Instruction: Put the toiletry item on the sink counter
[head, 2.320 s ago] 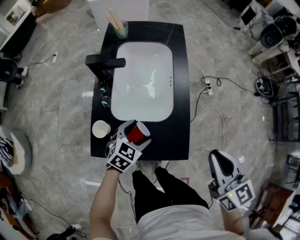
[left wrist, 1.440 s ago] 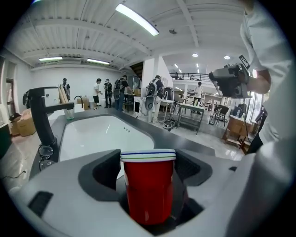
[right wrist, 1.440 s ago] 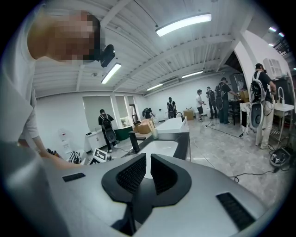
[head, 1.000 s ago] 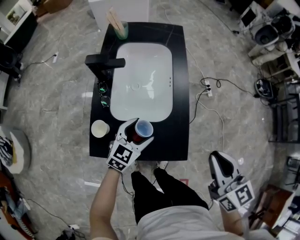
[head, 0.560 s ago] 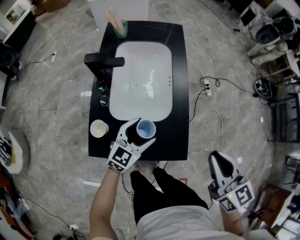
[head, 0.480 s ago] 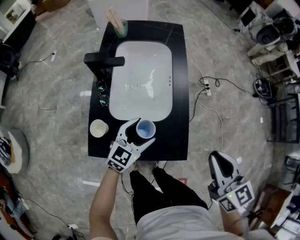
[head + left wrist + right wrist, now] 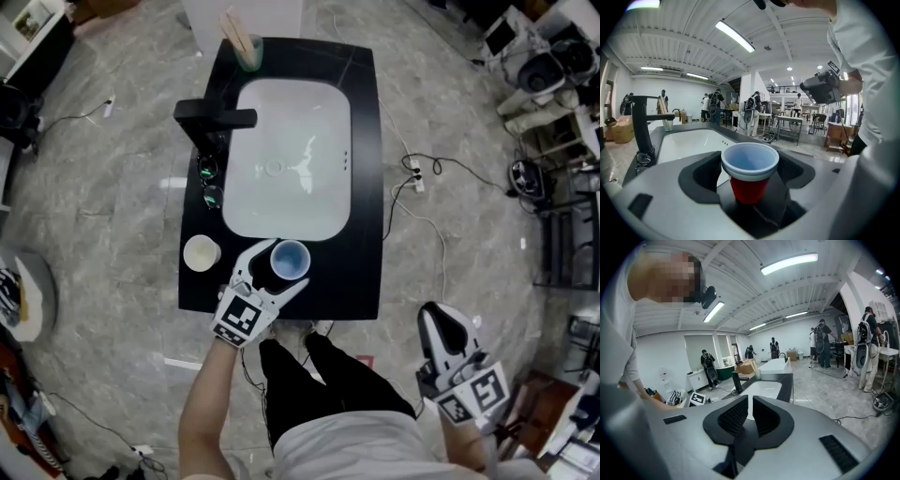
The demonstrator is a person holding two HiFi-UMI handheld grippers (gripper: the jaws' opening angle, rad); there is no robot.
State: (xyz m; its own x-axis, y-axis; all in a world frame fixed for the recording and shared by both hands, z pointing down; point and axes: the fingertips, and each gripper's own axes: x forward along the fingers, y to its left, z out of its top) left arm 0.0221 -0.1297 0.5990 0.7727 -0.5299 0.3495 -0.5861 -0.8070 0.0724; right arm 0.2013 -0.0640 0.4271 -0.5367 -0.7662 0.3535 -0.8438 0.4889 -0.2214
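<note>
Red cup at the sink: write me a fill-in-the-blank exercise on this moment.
1. The left claw is closed on the red cup, which stands ___, mouth facing up.
2. The right claw holds ___.
3. In the head view, the white cup stands to the red cup's ___.

Missing words: upright; nothing; left.

Black sink counter [image 7: 364, 197] w/ white basin [image 7: 292, 159], black faucet [image 7: 214, 117] at left. On it: green tumbler [image 7: 248, 53], glasses [image 7: 213, 196], white cup [image 7: 202, 253], red cup [image 7: 290, 261] upright nr front edge.
</note>
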